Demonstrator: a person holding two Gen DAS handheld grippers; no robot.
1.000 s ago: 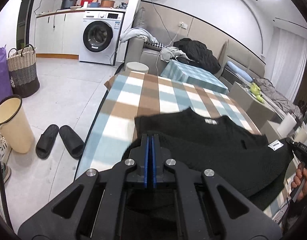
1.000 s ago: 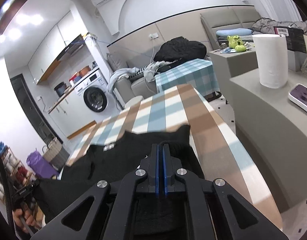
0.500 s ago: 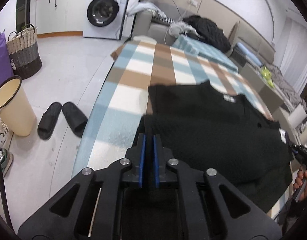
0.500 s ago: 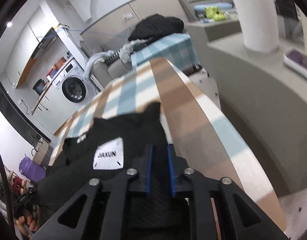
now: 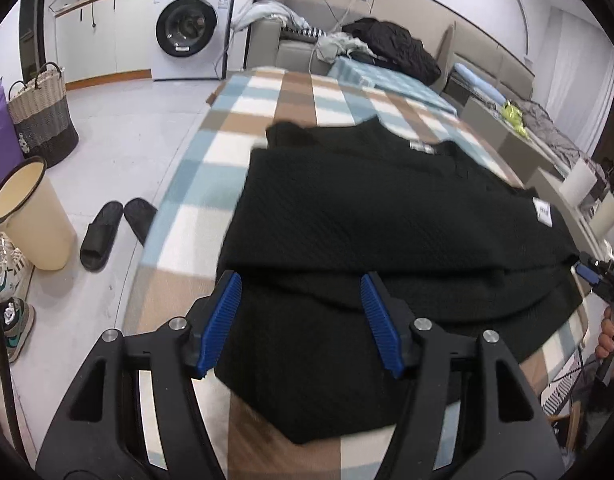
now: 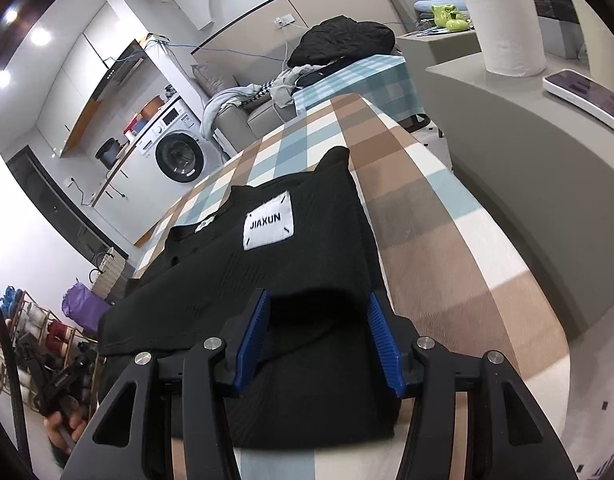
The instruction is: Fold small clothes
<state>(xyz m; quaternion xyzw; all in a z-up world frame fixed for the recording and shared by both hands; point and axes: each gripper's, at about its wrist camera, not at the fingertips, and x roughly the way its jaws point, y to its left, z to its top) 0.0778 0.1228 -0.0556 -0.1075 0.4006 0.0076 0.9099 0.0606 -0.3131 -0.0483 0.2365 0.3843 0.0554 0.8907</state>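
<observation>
A black knitted garment [image 5: 371, 232] lies folded over itself on the checked table [image 5: 267, 100]. It carries a white JIAXUN label [image 6: 268, 226]. My left gripper [image 5: 301, 316] is open, its blue pads either side of the garment's near left edge, holding nothing. My right gripper [image 6: 319, 340] is open over the garment's [image 6: 275, 280] near right edge, the fold lying between its pads. The right gripper also shows at the right edge of the left wrist view [image 5: 599, 276].
A cream bin [image 5: 31, 220], slippers [image 5: 115, 228] and a wicker basket [image 5: 41, 116] stand on the floor to the left. A grey counter to the right holds a paper roll [image 6: 507, 28] and a phone [image 6: 587, 92]. A sofa with clothes [image 5: 379, 48] is behind.
Both grippers were shut on the garment's edge and carried it forward over the lower part. Both have now opened and let the fold drop onto the table.
</observation>
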